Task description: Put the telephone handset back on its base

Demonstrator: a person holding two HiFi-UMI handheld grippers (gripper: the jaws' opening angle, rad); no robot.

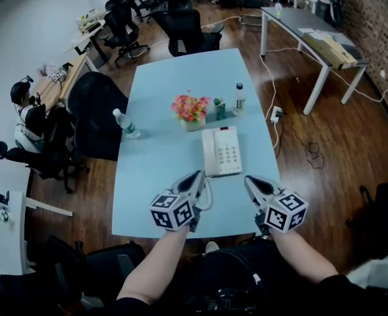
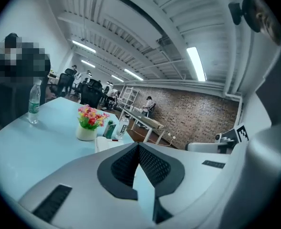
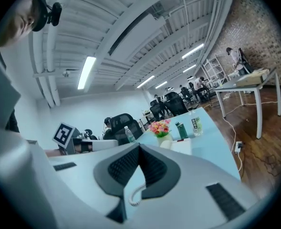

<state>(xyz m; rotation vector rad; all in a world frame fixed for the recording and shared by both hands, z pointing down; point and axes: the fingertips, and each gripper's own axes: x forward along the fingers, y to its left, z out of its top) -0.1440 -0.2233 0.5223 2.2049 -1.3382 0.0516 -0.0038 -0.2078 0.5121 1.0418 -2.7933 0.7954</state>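
Left tool (image 1: 198,175): jaws closed tip to tip, nothing between them. Right tool (image 1: 249,179): same, closed and empty. Both sit low over the near edge of the table (image 1: 154,157). Telephone (image 1: 222,151) is just ahead, between the two tools. Handset (image 1: 209,151) looks seated along its left side. Coiled cord (image 1: 209,199) loops just beside the left tool.

The table (image 1: 147,189) is pale blue, the telephone (image 1: 222,151) white, the flowers (image 1: 190,106) pink, red and yellow. The left gripper (image 1: 197,175) and right gripper (image 1: 249,180) are grey, their cubes (image 1: 172,210) patterned with black-and-white squares.
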